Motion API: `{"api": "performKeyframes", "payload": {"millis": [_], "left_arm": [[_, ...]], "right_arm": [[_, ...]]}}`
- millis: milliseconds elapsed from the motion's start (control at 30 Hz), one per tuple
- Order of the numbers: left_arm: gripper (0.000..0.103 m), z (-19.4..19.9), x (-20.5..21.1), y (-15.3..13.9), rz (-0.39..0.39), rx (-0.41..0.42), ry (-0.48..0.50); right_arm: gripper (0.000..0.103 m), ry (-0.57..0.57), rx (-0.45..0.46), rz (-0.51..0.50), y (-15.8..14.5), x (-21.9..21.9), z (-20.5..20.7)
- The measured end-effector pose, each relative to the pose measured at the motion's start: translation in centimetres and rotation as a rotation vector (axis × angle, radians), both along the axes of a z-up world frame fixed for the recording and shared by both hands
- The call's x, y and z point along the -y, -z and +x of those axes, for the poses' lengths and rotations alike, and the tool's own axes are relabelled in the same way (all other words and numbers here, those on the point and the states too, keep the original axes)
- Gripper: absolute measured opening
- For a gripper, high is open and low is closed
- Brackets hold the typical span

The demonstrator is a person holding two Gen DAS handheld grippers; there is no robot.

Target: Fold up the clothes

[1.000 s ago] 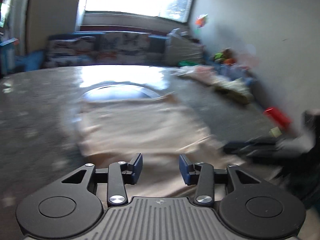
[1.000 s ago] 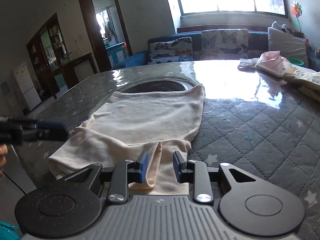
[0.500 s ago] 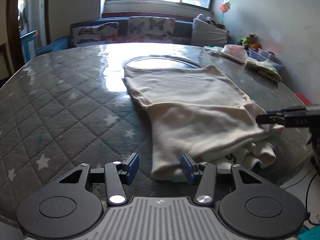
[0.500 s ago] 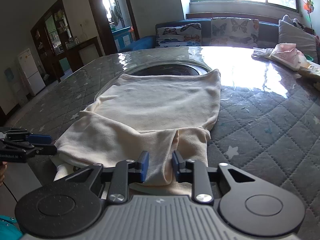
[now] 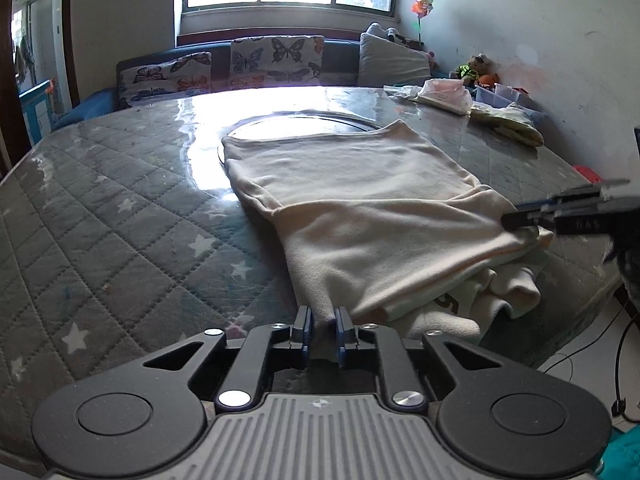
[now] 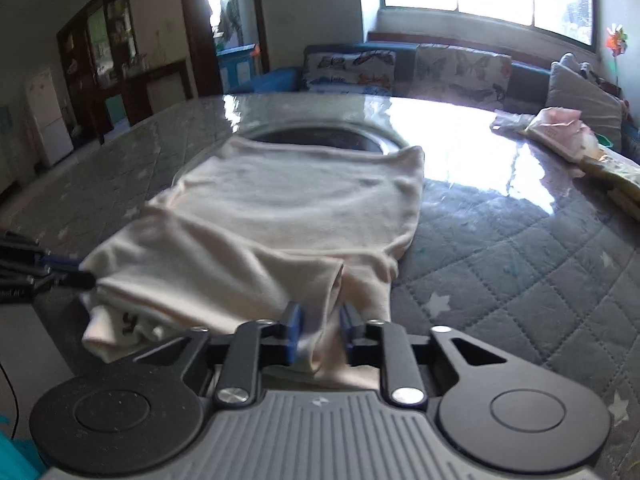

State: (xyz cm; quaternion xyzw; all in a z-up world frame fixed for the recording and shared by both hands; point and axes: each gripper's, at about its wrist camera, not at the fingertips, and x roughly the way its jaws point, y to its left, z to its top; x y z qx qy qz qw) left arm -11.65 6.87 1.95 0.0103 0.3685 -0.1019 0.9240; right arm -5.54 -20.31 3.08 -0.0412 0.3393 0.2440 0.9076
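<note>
A cream shirt (image 5: 360,208) lies on the quilted grey table top (image 5: 100,240), its near part folded over and hanging at the table edge. It also shows in the right wrist view (image 6: 280,216). My left gripper (image 5: 322,334) is shut on the shirt's near left corner. My right gripper (image 6: 320,336) is shut on the shirt's near right corner. Each gripper shows in the other's view: the right one (image 5: 560,212) at the shirt's right edge, the left one (image 6: 44,272) at its left edge.
A round metal-rimmed inset (image 5: 296,124) sits in the table under the shirt's far end. More clothes (image 5: 448,92) are piled at the far right of the table, also in the right wrist view (image 6: 560,132). A sofa with butterfly cushions (image 5: 240,64) stands behind.
My left gripper swung in to the shirt's near left corner and closed on it. My right gripper moved closer onto the near right corner and gripped it.
</note>
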Motion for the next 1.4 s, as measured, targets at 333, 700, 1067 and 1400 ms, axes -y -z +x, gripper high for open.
{"api": "performKeyframes", "payload": {"millis": [333, 700, 1067, 1400], "left_arm": [[0.019, 2.7, 1.0, -3.4, -0.044, 0.103, 0.045], [0.022, 9.4, 4.0, -0.6, -0.052, 0.034, 0.056], [0.031, 8.4, 3.8, -0.3, -0.019, 0.036, 0.066], [0.040, 4.7, 6.2, 0.2, 0.047, 0.048, 0.175]], "right_arm": [[0.022, -0.094, 0.025, 0.022, -0.2, -2.1, 1.3], [0.022, -0.110, 0.007, -0.010, 1.0, -2.0, 1.8], [0.024, -0.170, 0.052, -0.060, 0.5, -2.2, 0.3], [0.035, -0.247, 0.093, -0.098, 0.5, -3.1, -2.0]]}}
